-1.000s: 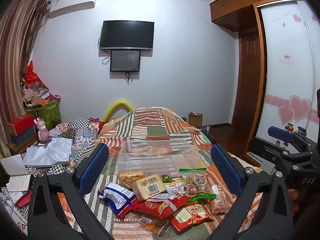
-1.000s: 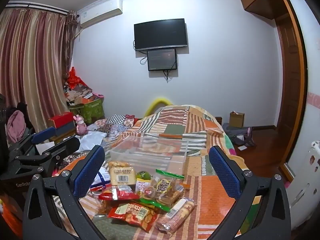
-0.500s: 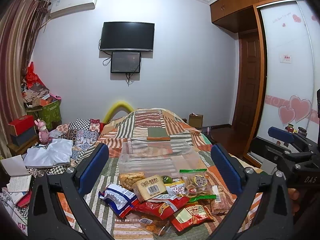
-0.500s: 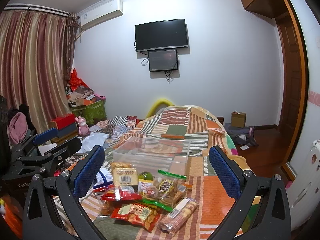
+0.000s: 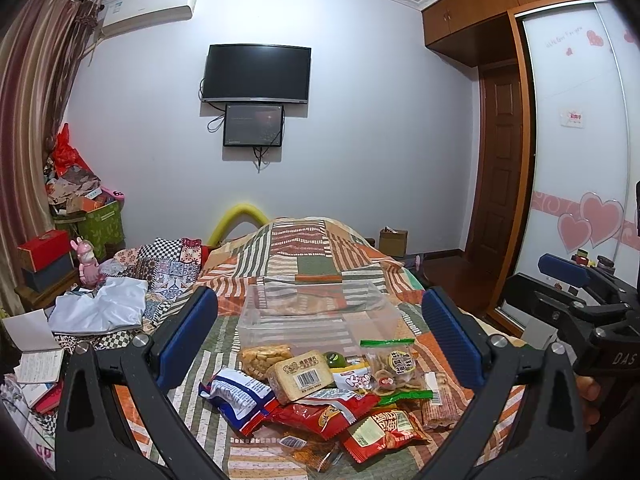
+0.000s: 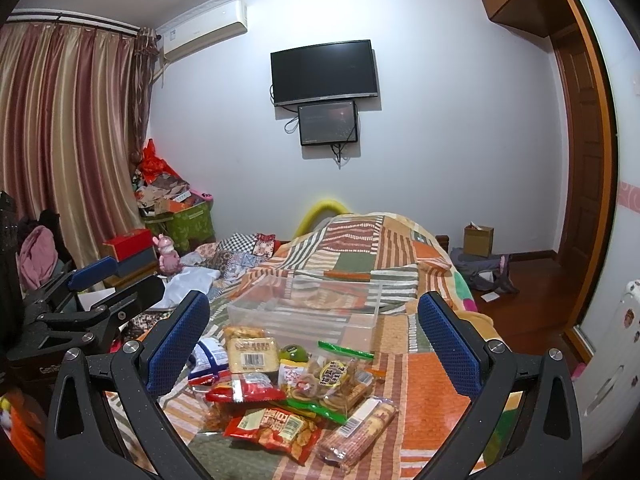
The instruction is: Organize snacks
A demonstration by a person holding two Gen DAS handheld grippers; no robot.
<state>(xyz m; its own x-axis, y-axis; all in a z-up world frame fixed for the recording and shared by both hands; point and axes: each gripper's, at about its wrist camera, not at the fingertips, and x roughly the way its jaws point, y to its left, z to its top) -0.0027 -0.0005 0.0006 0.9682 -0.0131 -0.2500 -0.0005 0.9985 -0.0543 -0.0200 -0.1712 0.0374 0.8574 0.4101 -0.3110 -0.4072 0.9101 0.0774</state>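
In the left wrist view, the left claw [image 5: 320, 336] has its blue pads spread wide apart, holding nothing. The snack pile [image 5: 332, 392] lies on the patchwork bed [image 5: 308, 264], low in the frame between the two pads and a little nearer the camera than their tips. At the pile's left edge sits a blue-and-white packet [image 5: 236, 394]; a barcoded biscuit block [image 5: 301, 375] rests on top near the middle, red packets [image 5: 324, 410] below it, and a wrapped wafer roll [image 5: 440, 402] at the right. Just behind the pile stands a clear plastic bin [image 5: 316, 312].

In the right wrist view, the right claw [image 6: 314, 338] is likewise wide apart and holds nothing. The pile [image 6: 296, 388] lies between its pads at lower centre, with the bin [image 6: 308, 304] just beyond it. The left claw's body shows at the frame's left edge.
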